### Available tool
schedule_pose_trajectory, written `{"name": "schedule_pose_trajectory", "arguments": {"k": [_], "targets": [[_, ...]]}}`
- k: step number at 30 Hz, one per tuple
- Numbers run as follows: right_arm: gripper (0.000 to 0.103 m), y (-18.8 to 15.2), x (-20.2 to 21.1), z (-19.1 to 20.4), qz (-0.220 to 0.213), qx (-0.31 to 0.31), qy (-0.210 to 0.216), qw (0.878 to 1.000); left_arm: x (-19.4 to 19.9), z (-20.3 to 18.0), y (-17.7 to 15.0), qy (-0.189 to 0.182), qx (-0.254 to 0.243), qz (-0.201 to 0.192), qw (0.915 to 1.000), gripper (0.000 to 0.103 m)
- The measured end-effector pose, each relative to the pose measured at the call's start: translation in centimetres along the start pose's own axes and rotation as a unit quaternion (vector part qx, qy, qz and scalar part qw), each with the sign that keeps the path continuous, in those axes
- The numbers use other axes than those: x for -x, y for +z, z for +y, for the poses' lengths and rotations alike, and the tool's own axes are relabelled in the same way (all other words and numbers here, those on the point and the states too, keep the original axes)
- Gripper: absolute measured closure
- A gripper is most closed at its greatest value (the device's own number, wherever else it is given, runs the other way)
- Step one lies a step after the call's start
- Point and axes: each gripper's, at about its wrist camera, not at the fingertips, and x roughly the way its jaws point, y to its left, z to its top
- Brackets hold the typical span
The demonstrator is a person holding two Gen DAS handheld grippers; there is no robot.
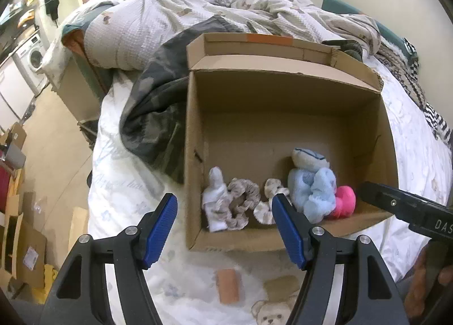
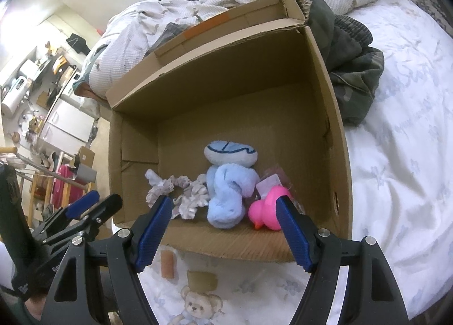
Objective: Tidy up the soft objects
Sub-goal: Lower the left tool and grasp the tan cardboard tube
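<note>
An open cardboard box (image 1: 283, 92) (image 2: 226, 75) lies on the bed. Along its near wall sit a white sock (image 1: 215, 200), beige scrunchies (image 1: 240, 206) (image 2: 187, 194), a light blue plush (image 1: 311, 186) (image 2: 229, 183) and a pink rubber duck (image 1: 344, 201) (image 2: 269, 208). My left gripper (image 1: 225, 217) is open and empty, hovering just before the box's near edge. My right gripper (image 2: 225, 220) is open and empty, over the near edge by the duck. The right gripper also shows in the left wrist view (image 1: 407, 206).
A crumpled duvet (image 1: 170, 13) and dark camouflage cloth (image 1: 153, 115) lie behind and left of the box. A small orange roll (image 1: 229, 285) (image 2: 167, 264) lies on the white sheet in front of the box. The floor at left holds cardboard and furniture.
</note>
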Motion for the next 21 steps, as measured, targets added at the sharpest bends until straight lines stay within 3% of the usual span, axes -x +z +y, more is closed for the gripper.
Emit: {"name": "schedule_pose_trajectory", "arguments": {"k": [11, 21], "targets": [[0.023, -1.8, 1.9, -0.6, -0.006, 0.005, -0.02, 1.0, 1.1, 1.0, -1.9, -0.004, 0.014, 0.016, 0.9998, 0.036], [0.023, -4.4, 2.0, -0.5, 0.017, -0.008, -0.012, 1.0, 0.3, 2.4, -4.5, 0.006, 0.03, 0.061, 0.9977, 0.036]]}}
